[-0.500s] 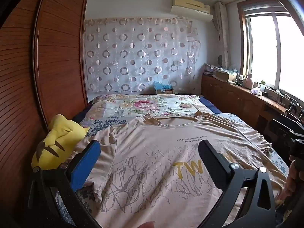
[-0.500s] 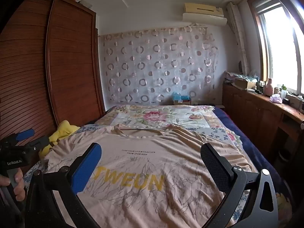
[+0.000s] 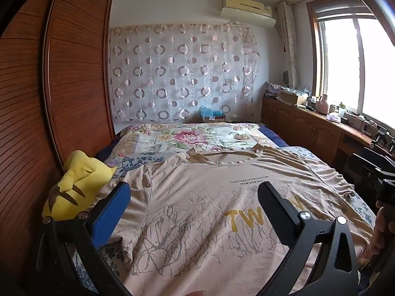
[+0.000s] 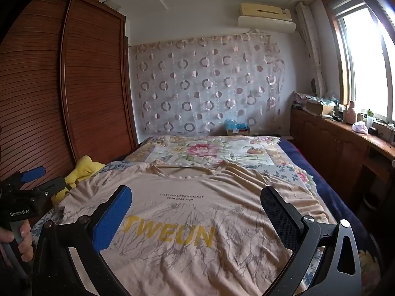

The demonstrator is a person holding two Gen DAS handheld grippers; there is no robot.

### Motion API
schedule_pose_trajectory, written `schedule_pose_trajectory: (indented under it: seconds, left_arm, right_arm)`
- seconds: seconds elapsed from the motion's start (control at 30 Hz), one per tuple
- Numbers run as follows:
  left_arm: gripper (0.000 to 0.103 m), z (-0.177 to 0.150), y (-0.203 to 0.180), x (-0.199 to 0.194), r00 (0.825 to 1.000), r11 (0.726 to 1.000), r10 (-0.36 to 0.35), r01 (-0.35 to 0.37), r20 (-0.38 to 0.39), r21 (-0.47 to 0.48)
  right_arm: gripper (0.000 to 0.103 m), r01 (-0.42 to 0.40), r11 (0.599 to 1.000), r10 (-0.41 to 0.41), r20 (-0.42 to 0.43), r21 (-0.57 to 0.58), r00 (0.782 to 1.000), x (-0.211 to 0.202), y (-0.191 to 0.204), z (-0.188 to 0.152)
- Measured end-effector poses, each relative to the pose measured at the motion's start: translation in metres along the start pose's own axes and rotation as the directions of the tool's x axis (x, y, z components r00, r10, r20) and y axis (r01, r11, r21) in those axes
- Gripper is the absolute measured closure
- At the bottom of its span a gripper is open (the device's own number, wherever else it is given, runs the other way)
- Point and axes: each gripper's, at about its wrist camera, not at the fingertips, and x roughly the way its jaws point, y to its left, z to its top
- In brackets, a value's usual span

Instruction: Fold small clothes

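A beige T-shirt (image 3: 209,197) (image 4: 197,209) lies spread face up on the bed, collar toward the far end, with yellow letters and a grey branch print on its chest. My left gripper (image 3: 195,194) hovers open above the shirt's left half, nothing between its fingers. My right gripper (image 4: 197,197) hovers open above the chest print, also holding nothing. In the right wrist view the left gripper (image 4: 32,180) shows at the left edge, held by a hand (image 4: 22,236). The shirt's hem is hidden below both views.
A yellow plush toy (image 3: 76,187) (image 4: 84,170) lies at the bed's left side by the wooden wardrobe (image 3: 49,98). A floral quilt (image 3: 192,138) covers the far half of the bed. A wooden cabinet (image 4: 345,145) with clutter runs under the window on the right.
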Motion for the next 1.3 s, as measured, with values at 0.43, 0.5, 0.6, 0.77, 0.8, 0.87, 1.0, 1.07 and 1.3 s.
schedule_pose_trajectory:
  seconds: [0.43, 0.5, 0.6, 0.77, 0.8, 0.87, 1.0, 1.07, 1.3]
  left_arm:
    - [0.0, 0.0, -0.0002, -0.0003, 1.0, 1.0, 0.001, -0.001, 0.003, 0.005]
    - [0.0, 0.0, -0.0002, -0.0003, 1.0, 1.0, 0.003, -0.003, 0.004, 0.006]
    - [0.0, -0.0001, -0.0002, 0.0001, 1.0, 1.0, 0.003, -0.003, 0.002, 0.006]
    - [0.0, 0.0, -0.0003, -0.0005, 1.0, 1.0, 0.003, -0.003, 0.005, 0.008]
    - [0.0, 0.0, -0.0003, -0.0004, 1.0, 1.0, 0.003, -0.003, 0.005, 0.008]
    - [0.0, -0.0001, -0.0003, -0.0005, 1.0, 1.0, 0.004, -0.004, 0.006, 0.009]
    - [0.0, 0.0, -0.0004, -0.0005, 1.0, 1.0, 0.003, -0.003, 0.008, 0.009]
    - [0.0, 0.0004, -0.0002, 0.0, 1.0, 1.0, 0.003, -0.003, 0.011, 0.01]
    - [0.0, 0.0024, -0.0019, -0.0021, 1.0, 1.0, 0.002, -0.002, 0.013, 0.011]
  right_arm:
    - [0.0, -0.001, 1.0, 0.001, 0.0, 0.001, 1.0, 0.0006, -0.0007, -0.0005]
    - [0.0, 0.0, 1.0, 0.0, 0.0, 0.002, 1.0, 0.0007, -0.0008, -0.0005]
    - [0.0, 0.0, 1.0, 0.0, 0.0, 0.002, 1.0, 0.0006, -0.0008, -0.0005]
    - [0.0, -0.001, 1.0, 0.001, -0.003, 0.002, 1.0, 0.0011, 0.0001, -0.0016]
    - [0.0, -0.001, 1.0, 0.001, -0.004, 0.003, 1.0, 0.0009, 0.0002, -0.0013]
    - [0.0, -0.002, 1.0, 0.002, -0.005, 0.002, 1.0, 0.0004, 0.0008, -0.001]
    - [0.0, -0.001, 1.0, 0.001, -0.006, 0.004, 1.0, 0.0004, 0.0005, -0.0008]
    - [0.0, 0.0, 1.0, 0.0, -0.006, 0.005, 1.0, -0.0002, 0.0006, -0.0004]
    - [0.0, -0.001, 1.0, 0.001, -0.007, 0.006, 1.0, -0.0002, 0.0003, 0.0]
